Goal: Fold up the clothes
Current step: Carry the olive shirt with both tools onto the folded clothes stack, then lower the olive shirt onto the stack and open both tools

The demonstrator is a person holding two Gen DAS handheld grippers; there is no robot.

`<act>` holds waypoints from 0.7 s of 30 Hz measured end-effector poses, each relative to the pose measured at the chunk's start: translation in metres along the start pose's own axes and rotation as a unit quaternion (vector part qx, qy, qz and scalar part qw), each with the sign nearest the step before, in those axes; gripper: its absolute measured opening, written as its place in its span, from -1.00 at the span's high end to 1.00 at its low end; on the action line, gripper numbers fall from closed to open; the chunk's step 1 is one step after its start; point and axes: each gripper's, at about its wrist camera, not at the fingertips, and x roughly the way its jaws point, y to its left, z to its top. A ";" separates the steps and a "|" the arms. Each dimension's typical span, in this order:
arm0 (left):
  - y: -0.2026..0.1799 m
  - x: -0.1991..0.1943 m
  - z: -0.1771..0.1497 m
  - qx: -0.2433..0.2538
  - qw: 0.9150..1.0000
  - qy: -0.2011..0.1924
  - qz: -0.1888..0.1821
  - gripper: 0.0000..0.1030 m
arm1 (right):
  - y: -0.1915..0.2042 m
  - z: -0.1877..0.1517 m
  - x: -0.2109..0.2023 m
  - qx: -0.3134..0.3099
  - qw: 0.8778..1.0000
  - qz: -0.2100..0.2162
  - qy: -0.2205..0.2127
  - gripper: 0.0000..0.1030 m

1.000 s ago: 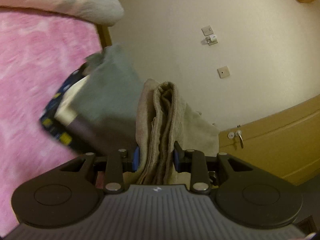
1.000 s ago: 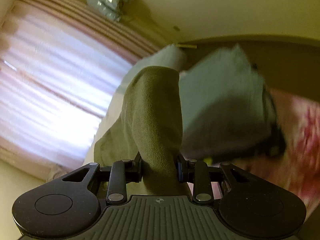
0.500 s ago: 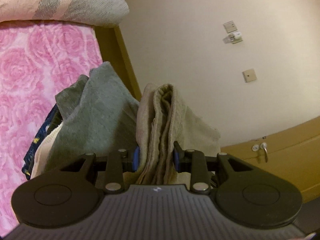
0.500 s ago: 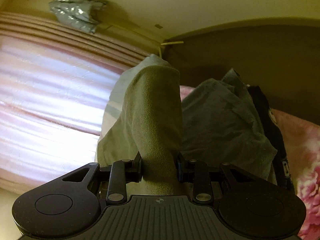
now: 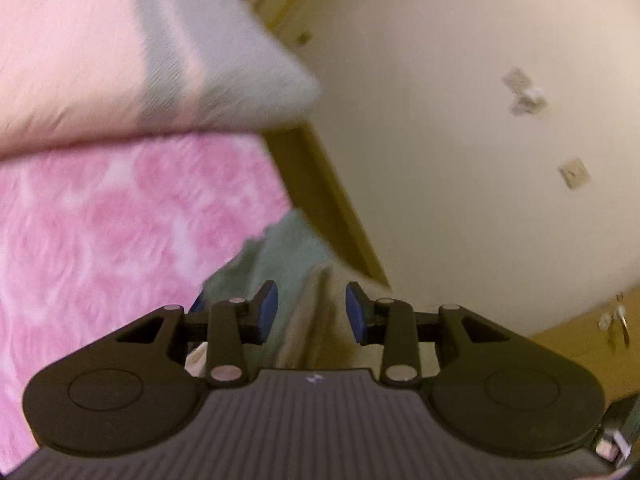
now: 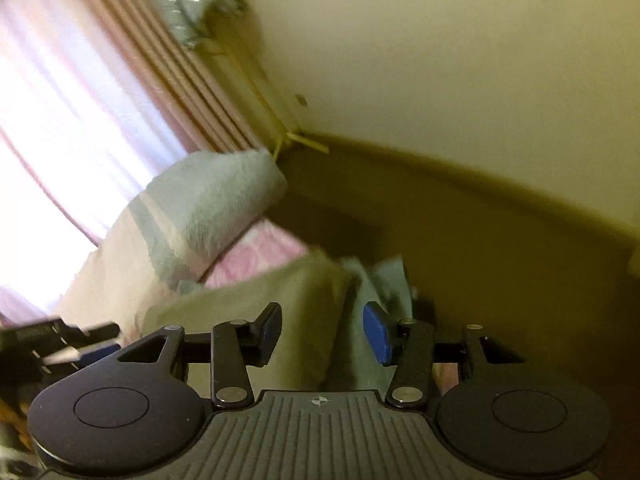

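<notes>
A folded beige garment lies below my left gripper, on top of a grey-green folded garment at the edge of the pink bed. The left jaws stand apart and hold nothing. In the right wrist view the same beige garment lies flat with the grey-green one beside it. My right gripper is open above them and holds nothing. Both views are blurred by motion.
A pink rose-patterned bedspread fills the left. A pink and grey striped pillow lies at the bed's head, also in the right wrist view. A wooden bed frame, a cream wall, and pink curtains surround the bed.
Both grippers have opened and let go of the beige garment, which now lies on the pile. Both grippers have pulled back and up from it.
</notes>
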 end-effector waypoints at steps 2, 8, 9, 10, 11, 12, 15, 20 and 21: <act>-0.020 0.008 -0.002 0.040 0.999 0.013 -0.018 0.74 | 0.011 0.002 0.003 -0.035 0.999 0.003 -0.006 0.06; -0.032 0.053 -0.024 0.092 0.995 0.024 0.009 0.86 | 0.043 -0.012 0.033 -0.125 0.992 -0.005 -0.013 0.36; -0.029 0.059 -0.027 0.094 0.995 0.019 0.016 0.89 | 0.046 -0.016 0.040 -0.138 0.990 -0.010 -0.014 0.37; -0.027 0.062 -0.028 0.097 0.995 0.014 0.019 0.94 | 0.047 -0.020 0.046 -0.147 0.989 -0.014 -0.015 0.37; -0.024 0.067 -0.029 0.101 0.995 0.010 0.020 0.96 | 0.047 -0.024 0.051 -0.155 0.988 -0.018 -0.016 0.37; -0.020 0.071 -0.031 0.106 0.994 0.006 0.021 0.95 | 0.044 -0.029 0.056 -0.158 0.987 -0.022 -0.014 0.37; -0.013 0.081 -0.034 0.119 0.993 0.007 0.007 0.95 | 0.033 -0.042 0.069 -0.155 0.987 -0.033 -0.001 0.38; -0.012 0.081 -0.034 0.146 0.989 0.012 -0.005 0.95 | 0.024 -0.053 0.077 -0.145 0.988 -0.041 0.013 0.39; -0.014 0.077 -0.033 0.150 0.989 0.013 -0.003 0.95 | 0.024 -0.049 0.073 -0.136 0.990 -0.037 0.014 0.38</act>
